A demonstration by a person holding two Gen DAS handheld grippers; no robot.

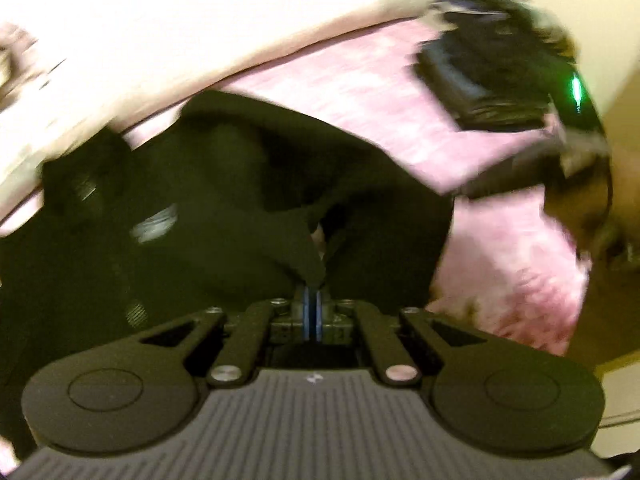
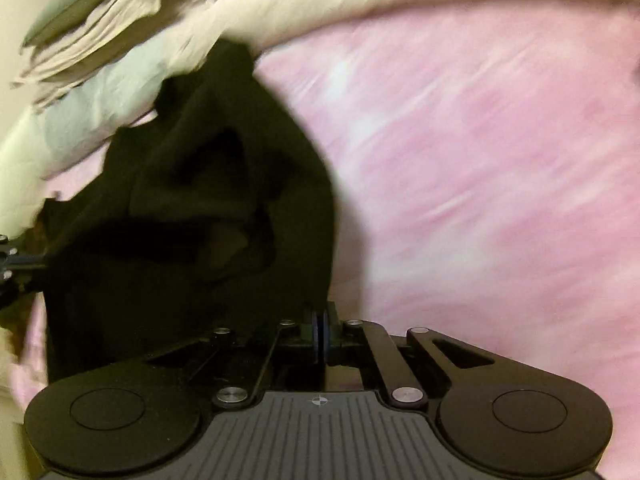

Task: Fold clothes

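In the left wrist view the left gripper [image 1: 313, 300] sits at bottom centre, its blue pads pressed together on a peak of the black garment [image 1: 240, 200], which rises from the pinch and fills the middle and left of the frame. A cream duvet [image 1: 160, 40] runs across the upper left, the pink sheet [image 1: 360, 100] shows at upper centre and right, and the other tool is a dark blur at upper right.

In the right wrist view the garment [image 2: 208, 184] hangs bunched in the left half, with stacked pale clothes [image 2: 100, 12] at upper left and bare sheet [image 2: 480, 160] filling the right. The right gripper [image 2: 321, 330] at bottom centre has its pads closed; the cloth's edge reaches them, so it looks pinched there, though the dark fabric hides the bite itself.

The garment appears lifted between two pinches, crumpled. To do this well, I judge both grips should hold firm, the tools draw apart until the edge between them is taut, then lower it onto the open sheet at the right, level and free of wrinkles.
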